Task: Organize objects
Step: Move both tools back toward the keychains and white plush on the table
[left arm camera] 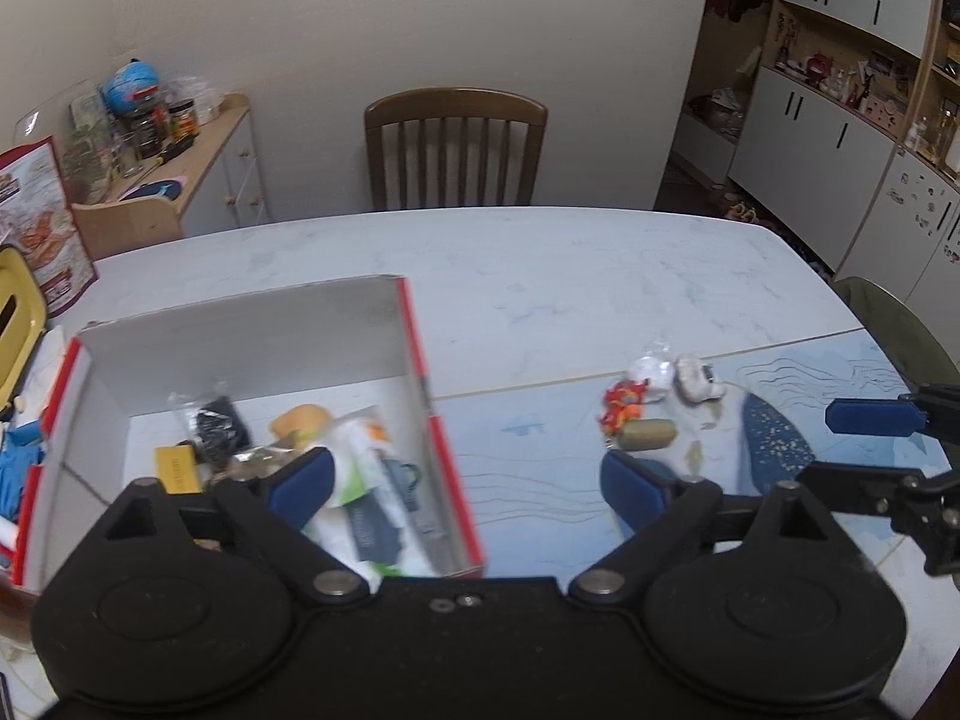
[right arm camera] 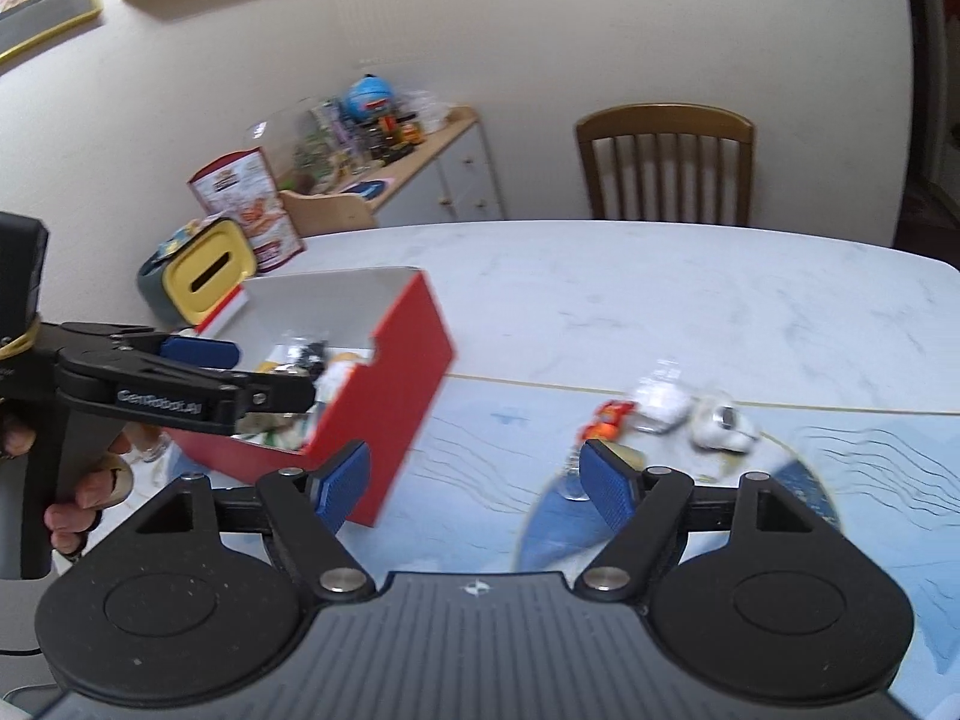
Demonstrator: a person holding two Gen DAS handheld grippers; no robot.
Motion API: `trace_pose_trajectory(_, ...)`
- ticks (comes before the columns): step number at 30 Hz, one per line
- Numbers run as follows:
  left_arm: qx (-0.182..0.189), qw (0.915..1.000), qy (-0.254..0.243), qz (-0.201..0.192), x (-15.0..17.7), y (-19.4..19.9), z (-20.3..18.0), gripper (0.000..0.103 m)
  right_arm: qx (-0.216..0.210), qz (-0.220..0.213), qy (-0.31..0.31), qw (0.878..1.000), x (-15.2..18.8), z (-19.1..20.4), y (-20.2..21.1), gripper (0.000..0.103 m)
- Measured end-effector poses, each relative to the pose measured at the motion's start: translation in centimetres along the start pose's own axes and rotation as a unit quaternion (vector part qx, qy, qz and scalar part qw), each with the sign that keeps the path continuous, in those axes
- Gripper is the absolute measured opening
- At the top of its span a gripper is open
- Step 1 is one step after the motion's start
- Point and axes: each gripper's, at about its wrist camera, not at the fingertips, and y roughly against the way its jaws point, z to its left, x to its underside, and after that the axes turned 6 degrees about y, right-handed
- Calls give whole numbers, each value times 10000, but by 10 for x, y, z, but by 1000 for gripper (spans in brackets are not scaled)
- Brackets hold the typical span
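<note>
Red box point(left arm camera: 447, 468) on table point(left arm camera: 540, 276), left side, open top: inside a black bagged item point(left arm camera: 216, 426), yellow card point(left arm camera: 177, 468), white packets point(left arm camera: 360, 468), other bits unclear. Left gripper point(left arm camera: 465, 480) wide open, empty, over box's right wall. Right of box, four loose items: orange toy point(left arm camera: 624, 405), olive cylinder point(left arm camera: 648, 433), clear bag point(left arm camera: 651, 375), white toy point(left arm camera: 696, 381). Right gripper point(right arm camera: 474, 483) wide open, empty, near them.

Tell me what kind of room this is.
Most likely a home dining room. A marble-look dining table with a wooden chair pushed up to it, white storage cabinets with cluttered shelves, and a small side cabinet piled with household bits all suggest this.
</note>
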Motion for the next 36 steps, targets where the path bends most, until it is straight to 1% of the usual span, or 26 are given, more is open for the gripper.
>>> trace_pose_trajectory(2,20,10000,-19,-27,0,-4,-10,101,70,7,-41,10000,3,-12,3,77)
trace_pose_trajectory(4,43,10000,-15,-55,1,-8,-18,102,146,17,-72,9999,5,-24,5,77)
trace_pose_trajectory(11,104,9999,-51,-74,7,-29,-50,102,440,92,-205,9988,12,-65,2,77)
trace_pose_trajectory(19,138,9998,-130,-100,17,-54,-84,102,656,296,-245,9971,13,-104,-21,77)
trace_pose_trajectory(27,122,9998,-110,-112,22,-81,-110,102,656,610,-78,9960,8,-129,-56,77)
trace_pose_trajectory(36,-49,9998,-196,-32,29,-116,-130,102,533,989,215,9934,8,-148,-93,77)
